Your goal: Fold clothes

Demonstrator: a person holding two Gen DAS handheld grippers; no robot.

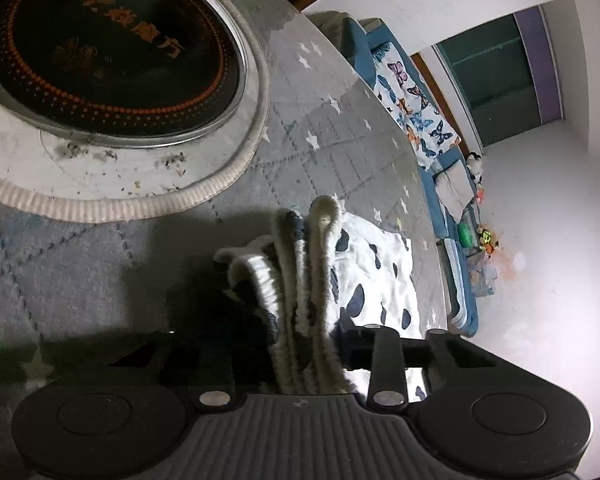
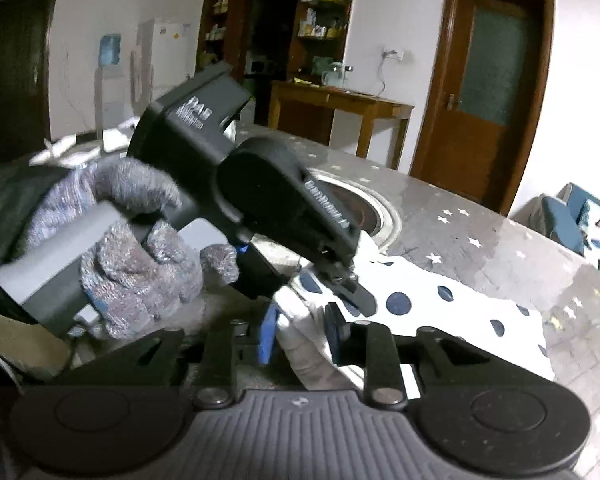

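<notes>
Now both grippers at 1 bunched end of the spotted garment (image 2: 440, 300). Left gripper (image 1: 304, 344) pinched tight on several stacked fleece edges, folds running straight ahead along its fingers. Right gripper (image 2: 300, 332) nearly closed around a roll of the same cloth. Remaining fabric flat on the table (image 2: 480, 224), ahead and rightward of both.

The two tools crowd each other over the garment (image 2: 440, 304); the left tool (image 2: 342, 280) blocks the right tool's (image 2: 300, 336) front. Beyond the garment the counter (image 2: 500, 232) lies bare up to the burner (image 1: 112, 52).
</notes>
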